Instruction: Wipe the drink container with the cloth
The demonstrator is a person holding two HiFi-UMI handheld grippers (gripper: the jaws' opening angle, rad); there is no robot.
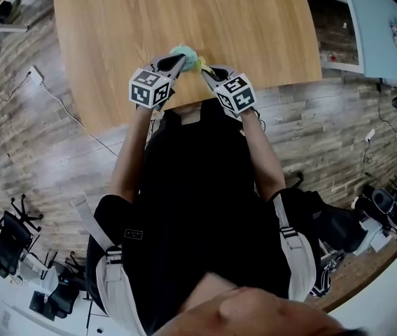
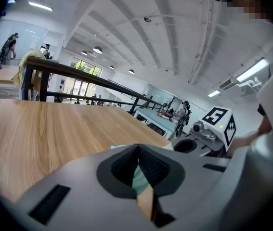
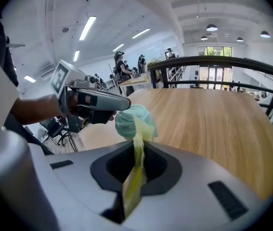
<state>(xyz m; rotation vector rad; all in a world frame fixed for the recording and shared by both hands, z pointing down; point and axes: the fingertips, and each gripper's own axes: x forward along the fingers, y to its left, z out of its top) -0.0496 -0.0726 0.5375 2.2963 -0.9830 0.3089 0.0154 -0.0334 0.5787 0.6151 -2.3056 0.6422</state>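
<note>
A small teal rounded container (image 1: 183, 52) hangs just above the front edge of the wooden table (image 1: 184, 12), held between both grippers. My left gripper (image 1: 178, 61) is shut on its teal rim (image 2: 139, 181). My right gripper (image 1: 206, 71) is shut on a yellow cloth (image 1: 199, 64), which lies against the container's right side. In the right gripper view the cloth (image 3: 135, 174) runs up from the shut right gripper (image 3: 138, 150) to the teal container (image 3: 129, 119), and the left gripper (image 3: 119, 104) touches it from the left. Most of the container is hidden in the left gripper view behind the left gripper (image 2: 137, 150).
Wooden floor surrounds the table, with a white cable (image 1: 58, 100) at the left and office chairs (image 1: 9, 240) lower left. A blue-topped table (image 1: 377, 26) stands at the upper right. A dark railing (image 3: 213, 61) runs beyond the table's far edge, with people in the background.
</note>
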